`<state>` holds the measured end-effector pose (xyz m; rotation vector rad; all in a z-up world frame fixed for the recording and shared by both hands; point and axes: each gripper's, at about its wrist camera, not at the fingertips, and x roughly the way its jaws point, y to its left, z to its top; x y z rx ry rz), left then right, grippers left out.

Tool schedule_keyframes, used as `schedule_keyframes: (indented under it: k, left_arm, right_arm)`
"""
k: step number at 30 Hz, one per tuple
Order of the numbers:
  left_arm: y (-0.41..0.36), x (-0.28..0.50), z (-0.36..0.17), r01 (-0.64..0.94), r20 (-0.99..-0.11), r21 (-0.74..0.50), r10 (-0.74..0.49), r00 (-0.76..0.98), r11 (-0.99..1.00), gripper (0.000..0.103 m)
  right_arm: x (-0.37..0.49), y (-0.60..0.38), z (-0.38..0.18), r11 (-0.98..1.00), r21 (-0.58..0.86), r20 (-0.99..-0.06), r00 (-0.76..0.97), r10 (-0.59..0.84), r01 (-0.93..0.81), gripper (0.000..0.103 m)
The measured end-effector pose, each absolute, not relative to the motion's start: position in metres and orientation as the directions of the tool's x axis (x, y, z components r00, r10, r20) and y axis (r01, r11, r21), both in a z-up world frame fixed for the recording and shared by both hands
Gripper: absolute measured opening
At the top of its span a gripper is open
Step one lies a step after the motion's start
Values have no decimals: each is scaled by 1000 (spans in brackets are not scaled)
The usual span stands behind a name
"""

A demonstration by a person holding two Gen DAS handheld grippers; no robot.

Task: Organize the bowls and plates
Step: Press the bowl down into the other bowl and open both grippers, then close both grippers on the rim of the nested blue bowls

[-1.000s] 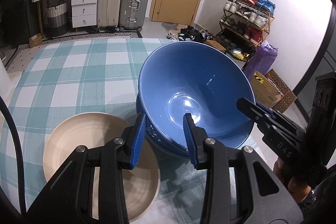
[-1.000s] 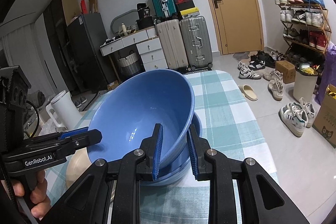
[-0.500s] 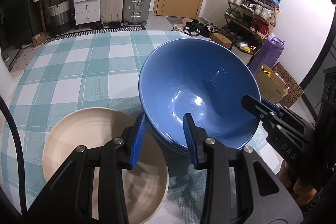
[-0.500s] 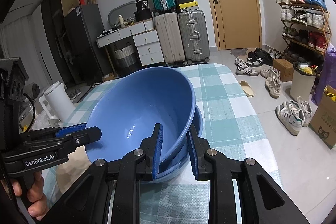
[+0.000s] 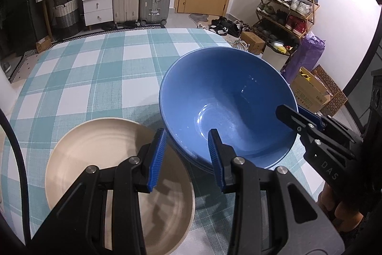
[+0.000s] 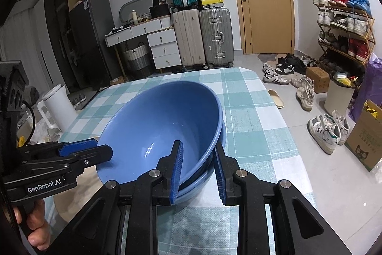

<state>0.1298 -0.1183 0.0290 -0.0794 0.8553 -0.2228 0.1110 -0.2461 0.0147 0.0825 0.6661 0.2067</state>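
bowls: top blue bowl [image 5: 229,109] centre right in the left view, tilted, nested into lower bowl [image 6: 203,183] on the bench [image 5: 95,78]
left gripper [image 5: 186,157]: jaws straddle the near rim, gap shows beside both pads, looks released
right gripper [image 6: 198,171]: jaws astride both rims, gap at the right pad, not clenched
plate [image 5: 100,159]: cream, lower left, beside the stack
done: bowls nearly stacked
left: seat top bowl level; plate's place, likely
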Motion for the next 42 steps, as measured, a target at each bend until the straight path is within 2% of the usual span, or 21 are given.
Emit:
schedule_keyframes:
  k: [8, 10, 11, 15, 16, 18, 19, 20, 21, 23, 24, 25, 26, 36, 42]
  left_arm:
    - [-112, 137, 21, 157, -757, -187, -244, 606, 970, 34]
    - [-110, 140, 20, 154, -762, -195, -249, 598, 969, 36]
    - [-109, 141, 20, 153, -763, -198, -250, 596, 968, 37]
    - [-105, 146, 21, 158, -763, -192, -249, 597, 968, 38]
    - [-104, 148, 22, 159, -759, -194, -250, 601, 968, 42]
    - [-100, 152, 27, 155, -751, -200, -253, 610, 967, 59]
    - [-99, 153, 30, 153, -748, -200, -252, 614, 968, 71]
    - [-97, 155, 33, 151, -744, -198, -249, 620, 968, 82]
    - [-96, 157, 35, 150, -739, -199, -249, 626, 968, 83]
    - [-93, 162, 36, 154, -739, -214, -263, 620, 965, 86]
    - [-91, 166, 35, 149, -744, -225, -269, 612, 963, 89]
    - [-90, 169, 32, 145, -747, -239, -277, 604, 960, 98]
    - [-89, 172, 30, 137, -751, -247, -279, 599, 959, 102]
    - [-87, 196, 0, 107, -760, -353, -352, 546, 929, 102]
    - [-84, 204, -14, 81, -748, -408, -384, 541, 909, 101]
  right_arm:
    - [113, -249, 11, 980, 121, -627, 753, 198, -156, 30]
    - [115, -248, 9, 982, 106, -639, 747, 186, -154, 33]
    - [116, -247, 8, 982, 106, -643, 743, 187, -155, 38]
    - [117, -250, 7, 979, 128, -643, 738, 204, -159, 41]
    - [116, -251, 8, 978, 135, -637, 742, 207, -157, 43]
    - [113, -257, 13, 975, 162, -619, 754, 220, -152, 56]
    - [112, -259, 15, 973, 177, -611, 758, 228, -150, 59]
    - [112, -264, 17, 969, 199, -601, 762, 240, -148, 69]
    - [111, -267, 18, 966, 216, -596, 764, 247, -144, 82]
    - [111, -273, 18, 956, 257, -588, 762, 271, -142, 98]
    - [113, -276, 16, 952, 270, -595, 752, 283, -145, 100]
    - [114, -276, 14, 951, 272, -603, 743, 289, -149, 100]
    - [115, -277, 13, 952, 270, -607, 741, 287, -147, 100]
    - [128, -278, -12, 927, 359, -617, 719, 322, -106, 100]
    - [131, -282, -28, 865, 492, -572, 712, 406, -98, 100]
